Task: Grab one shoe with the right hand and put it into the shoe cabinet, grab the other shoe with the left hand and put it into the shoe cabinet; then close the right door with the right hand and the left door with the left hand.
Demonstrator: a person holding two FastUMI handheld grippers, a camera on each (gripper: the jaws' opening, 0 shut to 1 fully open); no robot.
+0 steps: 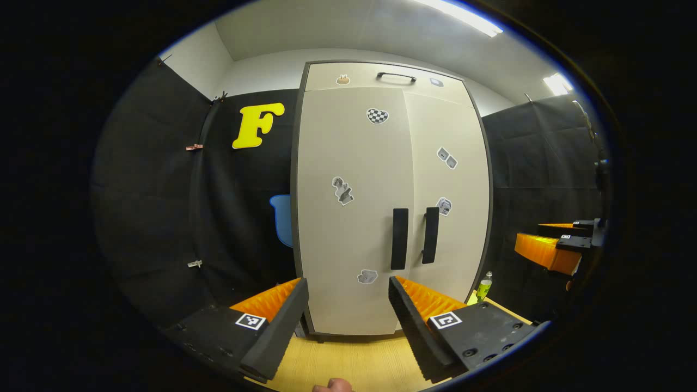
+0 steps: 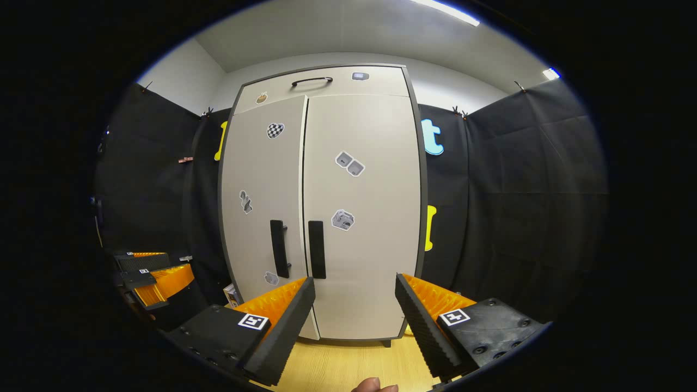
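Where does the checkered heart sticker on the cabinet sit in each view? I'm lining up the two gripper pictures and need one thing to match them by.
Left gripper view: the checkered heart sticker sits high on the left door, above centre of the picture.
Right gripper view: the same sticker sits upper left on that door.
Shared landmark: the two dark door handles at the doors' meeting edge.

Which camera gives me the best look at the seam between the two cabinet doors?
The right gripper view: the seam runs near the image centre, seen almost straight on, with both door handles beside it and the doors flush. In the left gripper view the seam also shows, but the right door is foreshortened toward the side.
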